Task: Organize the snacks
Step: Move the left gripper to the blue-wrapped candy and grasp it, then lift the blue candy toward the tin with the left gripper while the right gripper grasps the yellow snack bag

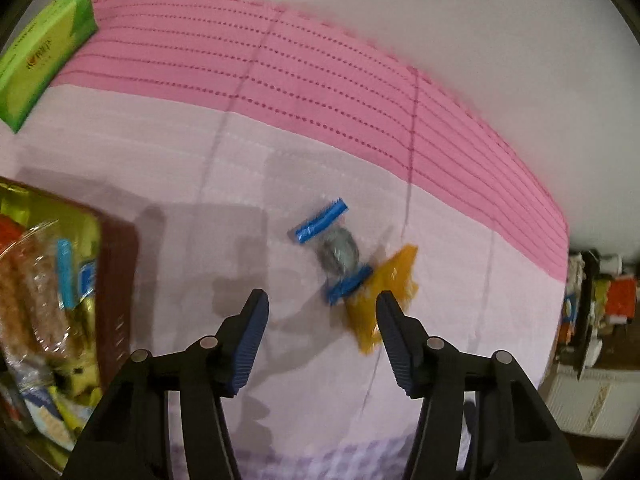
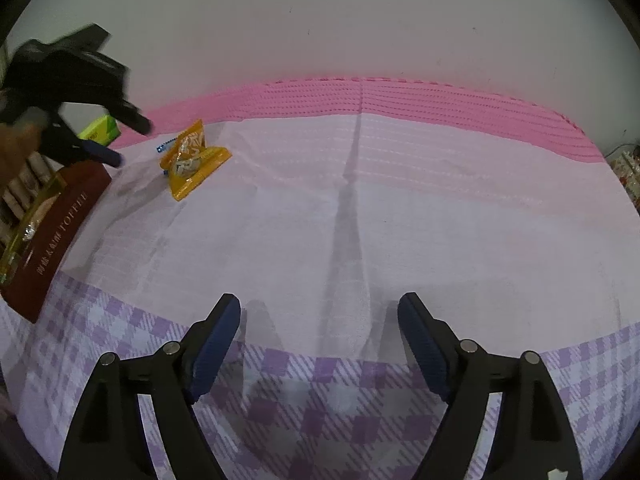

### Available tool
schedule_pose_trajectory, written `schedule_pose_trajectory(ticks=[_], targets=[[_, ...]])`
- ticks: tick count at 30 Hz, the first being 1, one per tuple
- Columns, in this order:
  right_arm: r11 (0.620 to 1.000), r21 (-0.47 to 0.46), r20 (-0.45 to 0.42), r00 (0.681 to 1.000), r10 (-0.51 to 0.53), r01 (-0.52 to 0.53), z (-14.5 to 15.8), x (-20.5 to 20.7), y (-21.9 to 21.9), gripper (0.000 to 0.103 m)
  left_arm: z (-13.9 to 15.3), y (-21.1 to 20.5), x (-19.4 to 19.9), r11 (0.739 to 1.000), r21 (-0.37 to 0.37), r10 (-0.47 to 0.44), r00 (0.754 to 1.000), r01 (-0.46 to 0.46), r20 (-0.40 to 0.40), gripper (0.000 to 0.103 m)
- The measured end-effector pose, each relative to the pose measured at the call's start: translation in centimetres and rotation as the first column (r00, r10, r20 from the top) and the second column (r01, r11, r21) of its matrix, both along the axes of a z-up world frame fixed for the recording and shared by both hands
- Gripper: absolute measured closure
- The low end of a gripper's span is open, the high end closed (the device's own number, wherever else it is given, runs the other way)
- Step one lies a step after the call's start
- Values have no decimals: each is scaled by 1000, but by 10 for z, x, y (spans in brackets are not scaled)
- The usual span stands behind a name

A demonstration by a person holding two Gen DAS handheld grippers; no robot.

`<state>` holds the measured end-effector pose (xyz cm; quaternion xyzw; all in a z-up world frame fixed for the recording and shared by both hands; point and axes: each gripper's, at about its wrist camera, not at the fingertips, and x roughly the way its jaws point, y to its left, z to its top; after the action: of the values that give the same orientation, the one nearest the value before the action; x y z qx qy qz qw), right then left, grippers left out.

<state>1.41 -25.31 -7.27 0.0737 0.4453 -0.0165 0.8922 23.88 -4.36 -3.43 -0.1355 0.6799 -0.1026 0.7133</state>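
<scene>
A blue-ended clear candy wrapper (image 1: pixel 334 254) lies on the pink cloth, overlapping an orange snack packet (image 1: pixel 384 300). My left gripper (image 1: pixel 320 312) is open and empty, hovering just before them; the packet touches its right finger (image 1: pixel 394 320) in view. The dark red toffee box (image 1: pixel 116 288) holding several snacks is at the left. In the right wrist view the orange packet (image 2: pixel 194 160) lies far left, next to the left gripper (image 2: pixel 128 140) and the box (image 2: pixel 56 236). My right gripper (image 2: pixel 320 320) is open and empty over the cloth.
A green box (image 1: pixel 44 60) lies at the far left on the pink striped band, also seen in the right wrist view (image 2: pixel 102 130). A white wall stands behind the table. Cluttered shelves (image 1: pixel 600 304) are off the table's right edge.
</scene>
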Motion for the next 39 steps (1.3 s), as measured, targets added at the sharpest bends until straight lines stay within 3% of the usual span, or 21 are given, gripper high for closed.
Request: schedule_pose_trajectory(ticks=[5, 9, 15, 22, 28, 31, 33, 35, 39], targets=[[1000, 20, 8, 1000, 8, -8, 1, -4, -2, 22, -11, -16, 16, 999, 33, 5, 1000, -6, 6, 50], [999, 33, 12, 1000, 9, -9, 2, -5, -3, 22, -23, -26, 26, 998, 58, 22, 1000, -21, -12, 71], [999, 43, 14, 1000, 6, -7, 1, -3, -4, 22, -24, -44, 19, 992, 126, 12, 1000, -15, 27, 79], [999, 47, 13, 1000, 7, -8, 1, -3, -6, 22, 4, -27, -44, 993, 109, -63, 991, 50, 118, 79], [995, 72, 27, 997, 67, -69, 8, 6, 4, 21, 35, 15, -104, 998, 51, -44, 986, 36, 164, 79], [989, 87, 56, 992, 117, -121, 24, 28, 22, 21, 48, 27, -128, 998, 52, -53, 980, 44, 193, 79], [980, 136, 72, 988, 139, -147, 29, 50, 33, 11, 55, 38, -142, 999, 34, -46, 980, 40, 193, 79], [972, 175, 64, 987, 146, -155, 27, 74, 44, 10, 62, 49, -154, 999, 24, -45, 980, 41, 196, 79], [979, 143, 36, 989, 143, -147, 20, 112, 65, 10, 76, 66, -163, 999, 18, -30, 974, 26, 225, 79]])
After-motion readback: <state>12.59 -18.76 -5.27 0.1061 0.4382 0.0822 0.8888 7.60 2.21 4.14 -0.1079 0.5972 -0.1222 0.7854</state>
